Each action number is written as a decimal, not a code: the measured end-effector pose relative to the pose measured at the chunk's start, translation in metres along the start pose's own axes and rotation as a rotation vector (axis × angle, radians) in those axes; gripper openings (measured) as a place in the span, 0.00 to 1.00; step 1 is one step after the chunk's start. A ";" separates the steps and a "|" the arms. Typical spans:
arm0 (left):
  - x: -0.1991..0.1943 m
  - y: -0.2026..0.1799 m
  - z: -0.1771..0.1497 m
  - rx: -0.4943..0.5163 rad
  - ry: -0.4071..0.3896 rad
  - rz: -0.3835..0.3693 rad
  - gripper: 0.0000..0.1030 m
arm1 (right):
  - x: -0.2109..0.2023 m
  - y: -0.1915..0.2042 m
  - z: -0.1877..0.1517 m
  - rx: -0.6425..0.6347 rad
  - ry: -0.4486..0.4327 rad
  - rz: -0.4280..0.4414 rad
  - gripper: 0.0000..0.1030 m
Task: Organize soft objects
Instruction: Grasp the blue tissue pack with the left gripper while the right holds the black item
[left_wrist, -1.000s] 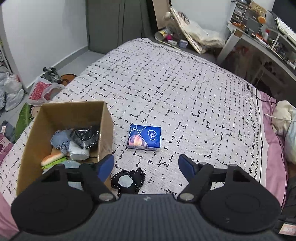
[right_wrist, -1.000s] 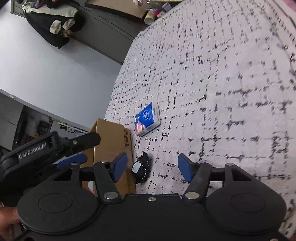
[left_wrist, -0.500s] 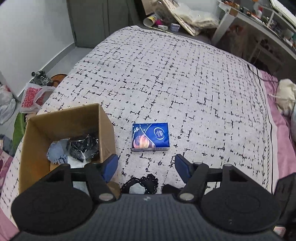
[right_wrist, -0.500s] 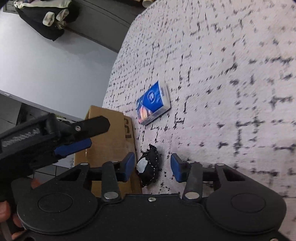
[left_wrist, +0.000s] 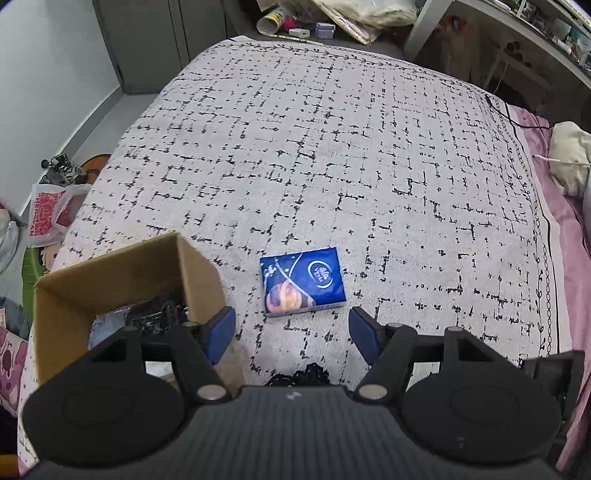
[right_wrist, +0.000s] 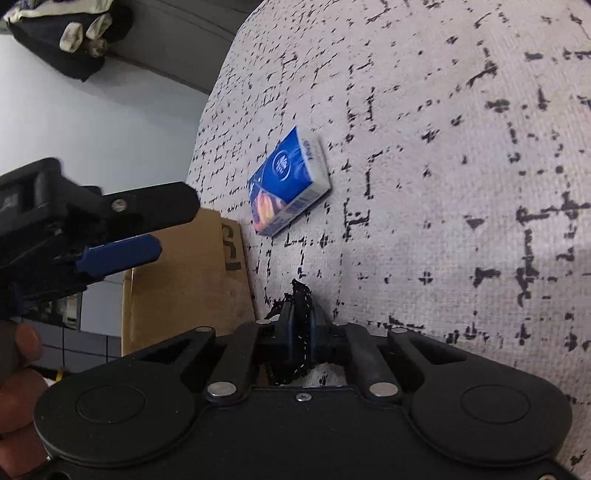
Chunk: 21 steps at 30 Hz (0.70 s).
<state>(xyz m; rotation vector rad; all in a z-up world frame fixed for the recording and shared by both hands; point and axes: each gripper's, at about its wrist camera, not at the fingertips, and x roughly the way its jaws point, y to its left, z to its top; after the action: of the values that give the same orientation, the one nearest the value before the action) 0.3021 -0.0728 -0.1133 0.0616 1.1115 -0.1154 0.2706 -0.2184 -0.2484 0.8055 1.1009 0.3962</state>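
A blue tissue pack (left_wrist: 303, 282) lies flat on the patterned bedspread, also seen in the right wrist view (right_wrist: 288, 186). My left gripper (left_wrist: 290, 334) is open and empty, hovering just short of the pack. A black lacy soft item (right_wrist: 301, 317) sits pinched between my right gripper's blue pads; the right gripper (right_wrist: 301, 328) is shut on it. Its top edge shows under the left gripper (left_wrist: 306, 374). A cardboard box (left_wrist: 110, 284) with several soft items inside stands at the left; its side shows in the right wrist view (right_wrist: 192, 280).
The bedspread (left_wrist: 332, 155) stretches far ahead and to the right. A pink sheet and a pillow (left_wrist: 569, 162) lie at the right edge. Bags (left_wrist: 48, 214) sit on the floor left of the bed. A desk and clutter stand beyond the bed's far end.
My right gripper's jaws have closed on the black lacy item. My left gripper has moved forward, closer to the tissue pack, still open.
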 end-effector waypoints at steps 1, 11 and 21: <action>0.003 -0.002 0.001 0.003 0.002 -0.002 0.66 | -0.004 0.002 0.001 -0.015 -0.020 -0.019 0.08; 0.036 -0.022 0.012 0.000 0.048 0.004 0.66 | -0.040 -0.005 0.014 -0.022 -0.161 -0.127 0.08; 0.066 -0.024 0.021 -0.071 0.072 0.078 0.73 | -0.062 -0.014 0.027 -0.003 -0.239 -0.200 0.08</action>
<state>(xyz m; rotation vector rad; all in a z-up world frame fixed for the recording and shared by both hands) 0.3463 -0.1029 -0.1630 0.0459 1.1827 -0.0034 0.2668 -0.2782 -0.2142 0.7123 0.9459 0.1298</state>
